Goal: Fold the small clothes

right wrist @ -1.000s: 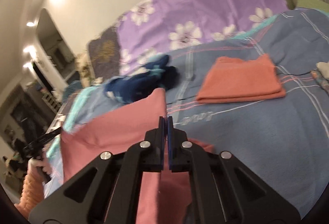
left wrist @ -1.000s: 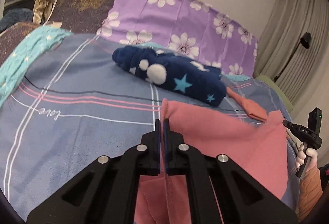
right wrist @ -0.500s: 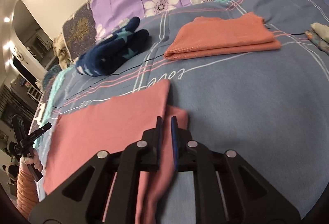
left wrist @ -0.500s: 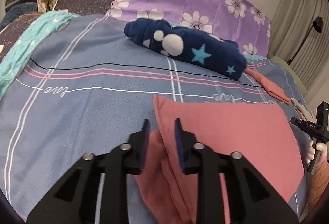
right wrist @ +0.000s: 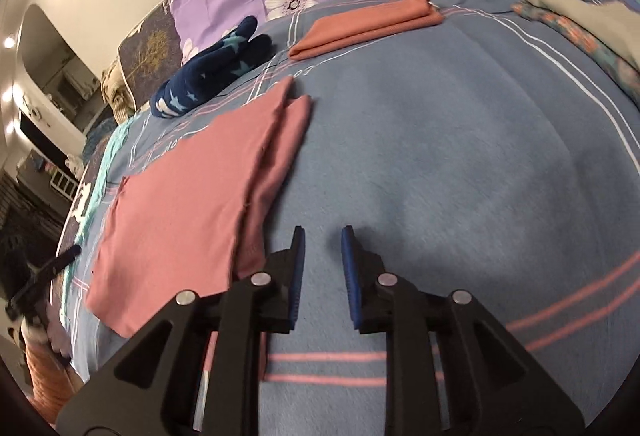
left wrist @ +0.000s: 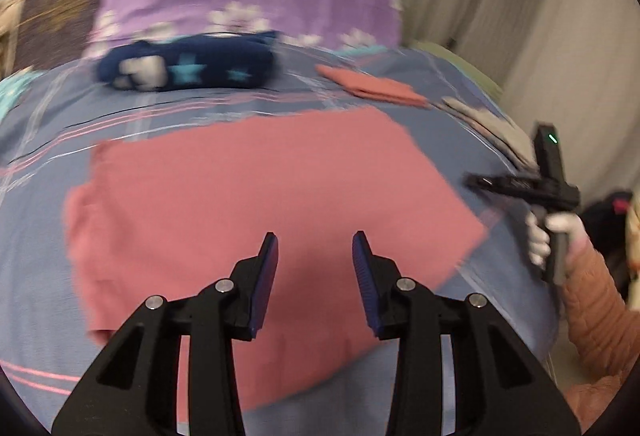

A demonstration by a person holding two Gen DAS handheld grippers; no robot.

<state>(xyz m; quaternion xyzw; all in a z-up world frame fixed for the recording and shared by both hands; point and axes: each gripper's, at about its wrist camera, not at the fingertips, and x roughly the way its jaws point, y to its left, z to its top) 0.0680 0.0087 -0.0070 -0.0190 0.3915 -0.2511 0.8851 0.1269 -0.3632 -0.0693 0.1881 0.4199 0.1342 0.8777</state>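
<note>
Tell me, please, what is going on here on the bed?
A person holding a claw in each hand is folding small clothes on a bed. The pink garment lies flat on the blue blanket, folded over once. Both claws have just been opening with nothing between their fingers: the left claw hangs over the garment, and the right claw sits just off its edge over bare blanket. Farther back lie an orange folded piece and a navy star-patterned item.
</note>
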